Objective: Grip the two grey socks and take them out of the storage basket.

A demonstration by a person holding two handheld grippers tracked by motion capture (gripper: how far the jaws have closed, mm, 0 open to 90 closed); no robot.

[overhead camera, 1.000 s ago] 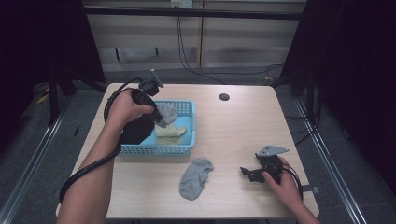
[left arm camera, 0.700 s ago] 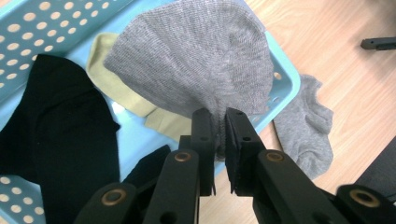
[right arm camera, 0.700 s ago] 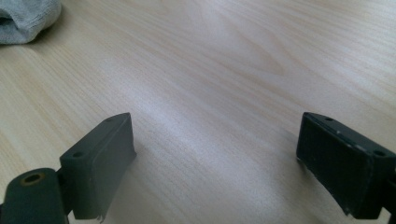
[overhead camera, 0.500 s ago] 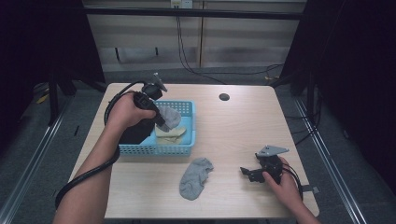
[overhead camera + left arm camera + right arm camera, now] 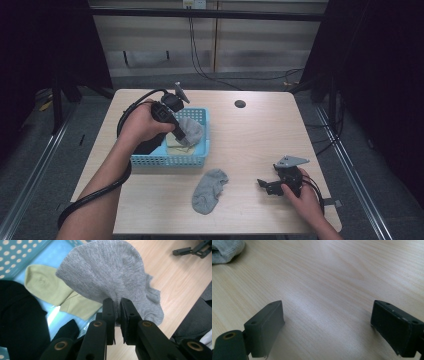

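While our left gripper (image 5: 117, 312) clamps a grey sock (image 5: 110, 275) by its edge, the sock hangs above the blue basket (image 5: 197, 161), over an olive sock (image 5: 55, 295) and dark garments (image 5: 20, 322) inside. We rest our right gripper (image 5: 270, 186) on the table (image 5: 250, 130), jaws wide apart, near a second grey sock (image 5: 209, 190) lying flat.

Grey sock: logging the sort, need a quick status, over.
Left gripper shut on grey sock, held above the blue basket. Right gripper open, low over bare table. Second grey sock lies on the table, apart. Nothing in the way.
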